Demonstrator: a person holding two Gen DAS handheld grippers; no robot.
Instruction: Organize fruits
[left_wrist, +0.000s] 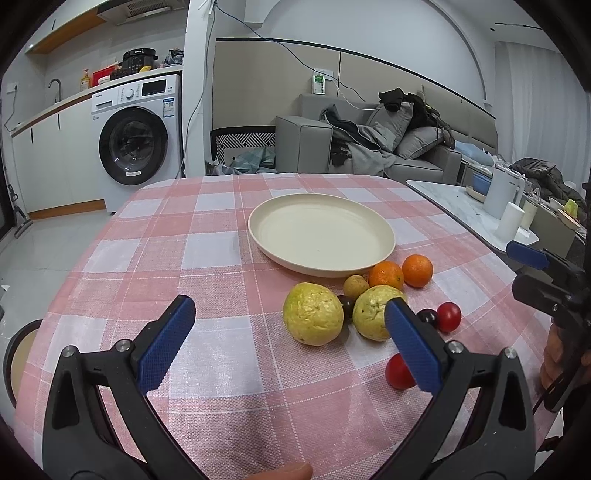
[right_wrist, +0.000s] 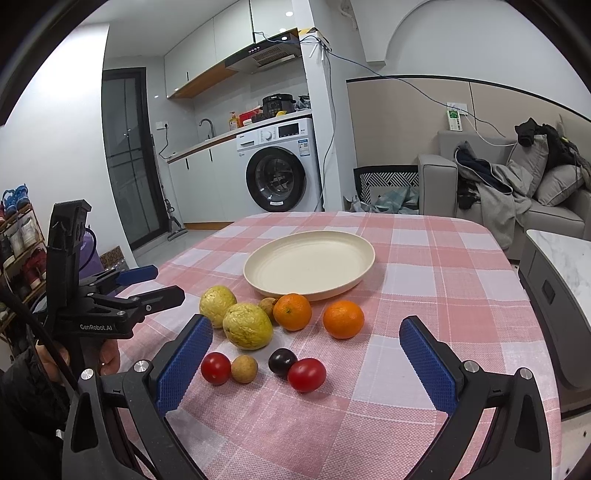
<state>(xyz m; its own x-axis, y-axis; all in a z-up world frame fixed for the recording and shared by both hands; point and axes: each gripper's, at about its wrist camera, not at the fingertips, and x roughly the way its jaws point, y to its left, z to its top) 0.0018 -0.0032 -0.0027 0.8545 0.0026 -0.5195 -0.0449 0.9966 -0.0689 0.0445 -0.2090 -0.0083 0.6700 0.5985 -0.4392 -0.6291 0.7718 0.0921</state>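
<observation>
Fruits (right_wrist: 247, 326) beside empty plate (right_wrist: 309, 264)

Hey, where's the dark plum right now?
In the right wrist view the dark plum lies on the checked tablecloth, touching a red tomato on its right, in front of the nearer guava.

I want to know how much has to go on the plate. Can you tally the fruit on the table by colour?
Yellow-green, large: 2
Orange: 2
Red, small: 2
Tan, small: 2
Dark purple: 2
Total: 10, none on the plate yet.
</observation>
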